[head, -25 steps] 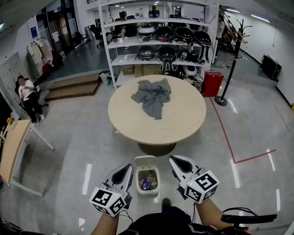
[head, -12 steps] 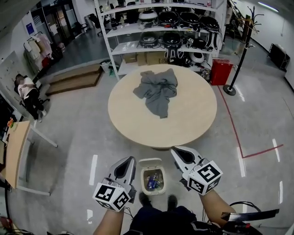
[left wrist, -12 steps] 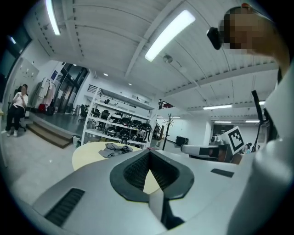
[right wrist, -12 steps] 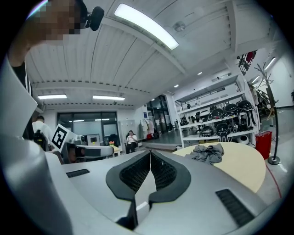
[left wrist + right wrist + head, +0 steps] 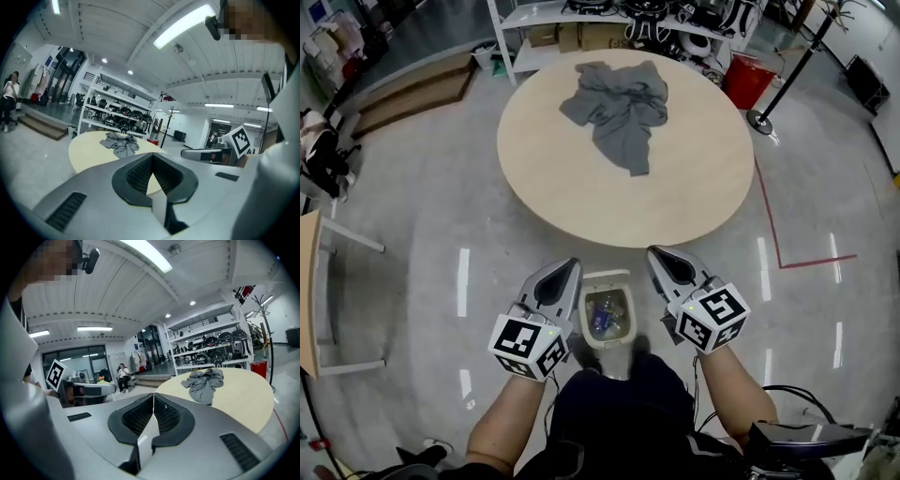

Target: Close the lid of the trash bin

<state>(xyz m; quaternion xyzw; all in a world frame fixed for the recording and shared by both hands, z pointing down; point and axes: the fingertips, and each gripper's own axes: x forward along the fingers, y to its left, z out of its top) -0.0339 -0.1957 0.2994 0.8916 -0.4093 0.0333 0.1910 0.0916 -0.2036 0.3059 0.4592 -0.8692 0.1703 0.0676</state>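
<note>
Grey floor (image 5: pixel 422 234): trash bin (image 5: pixel 607 321) open, long axis toward table (image 5: pixel 694 178), lid (image 5: pixel 606 278) far end; left gripper (image 5: pixel 566 270), right gripper (image 5: pixel 660 256) fingers (image 5: pixel 137 175) closed.

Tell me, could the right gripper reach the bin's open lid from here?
Likely yes: the right gripper hangs just beside the open lid, nothing between them, though it probably must drop lower.

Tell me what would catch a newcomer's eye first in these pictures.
The small white trash bin stands open on the floor, between the left gripper and right gripper, both shut. Beyond it, a crumpled grey cloth lies on the round beige table.
</note>
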